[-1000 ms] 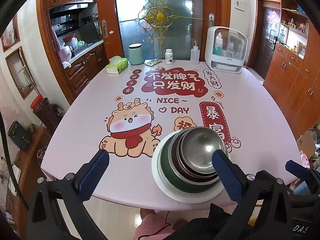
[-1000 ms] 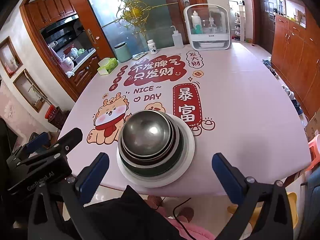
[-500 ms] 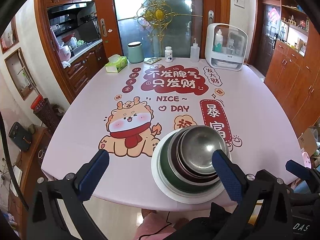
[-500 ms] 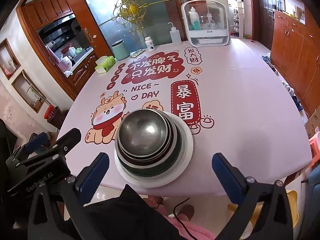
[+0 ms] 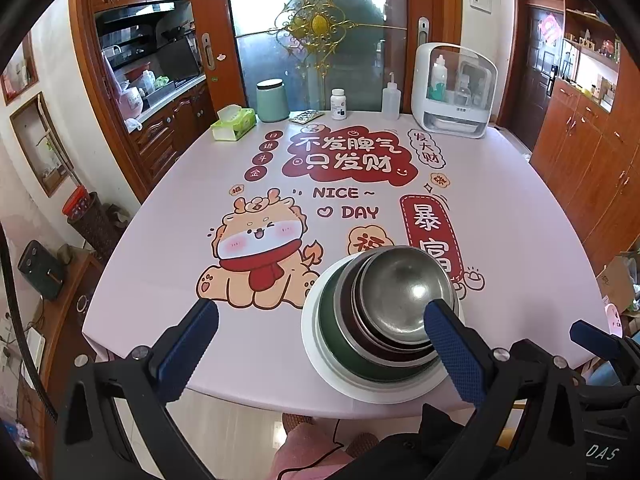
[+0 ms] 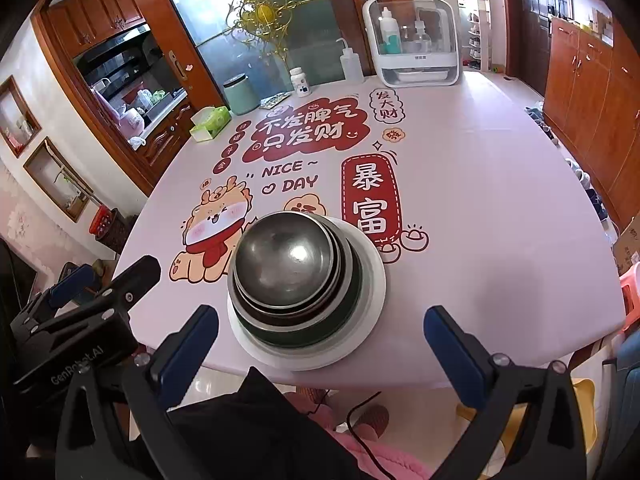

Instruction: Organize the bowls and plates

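Note:
A stack of nested steel bowls [image 5: 402, 294] sits inside a dark green bowl [image 5: 332, 328] on a white plate [image 5: 316, 354] near the table's front edge. It also shows in the right wrist view [image 6: 286, 262], on the white plate [image 6: 374, 300]. My left gripper [image 5: 320, 322] is open and empty, held just before the table edge, its right finger in front of the stack. My right gripper [image 6: 320, 320] is open and empty, with the stack between and beyond its fingers. The left gripper's body [image 6: 80, 320] shows at the lower left of the right wrist view.
The pink table [image 5: 520, 216] carries cartoon and red text prints. Along its far edge stand a green tissue box [image 5: 234, 122], a mint canister [image 5: 272, 100], a pill bottle [image 5: 338, 104], a squeeze bottle [image 5: 390, 100] and a white dispenser case [image 5: 454, 92]. Wooden cabinets stand on both sides.
Both grippers have drifted slightly, so the stack sits a little differently in view. The bowls and plate have not moved. Both grippers stay open.

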The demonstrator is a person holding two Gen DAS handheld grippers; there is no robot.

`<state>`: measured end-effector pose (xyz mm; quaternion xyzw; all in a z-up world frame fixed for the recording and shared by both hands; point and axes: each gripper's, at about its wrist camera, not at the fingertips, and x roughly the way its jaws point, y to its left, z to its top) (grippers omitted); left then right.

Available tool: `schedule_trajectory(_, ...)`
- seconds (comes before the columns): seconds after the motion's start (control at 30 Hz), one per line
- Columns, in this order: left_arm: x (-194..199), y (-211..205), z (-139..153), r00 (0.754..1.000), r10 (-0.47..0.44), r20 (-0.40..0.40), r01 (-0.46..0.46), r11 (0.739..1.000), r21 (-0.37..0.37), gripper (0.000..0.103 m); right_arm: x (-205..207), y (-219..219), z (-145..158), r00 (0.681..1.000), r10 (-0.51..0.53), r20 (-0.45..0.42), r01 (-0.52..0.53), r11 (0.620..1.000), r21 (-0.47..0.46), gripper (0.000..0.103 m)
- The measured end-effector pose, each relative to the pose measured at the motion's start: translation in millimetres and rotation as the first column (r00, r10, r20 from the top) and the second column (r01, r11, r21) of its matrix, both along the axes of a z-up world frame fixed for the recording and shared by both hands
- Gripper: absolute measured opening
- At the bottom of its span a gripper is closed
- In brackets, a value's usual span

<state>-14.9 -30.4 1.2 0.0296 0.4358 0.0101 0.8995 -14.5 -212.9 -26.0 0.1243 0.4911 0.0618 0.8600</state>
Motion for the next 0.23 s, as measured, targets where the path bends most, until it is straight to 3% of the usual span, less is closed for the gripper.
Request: schedule_trajectory(0.23, 0.6, -2.3, -0.6, 1.000, -0.001, -0.001, 0.001, 1.000, 0.003, 0.102, -1.3, -4.5, -2.0, 1.000, -0.004, -0.006, 0.004, 1.000, 0.003, 0.103)
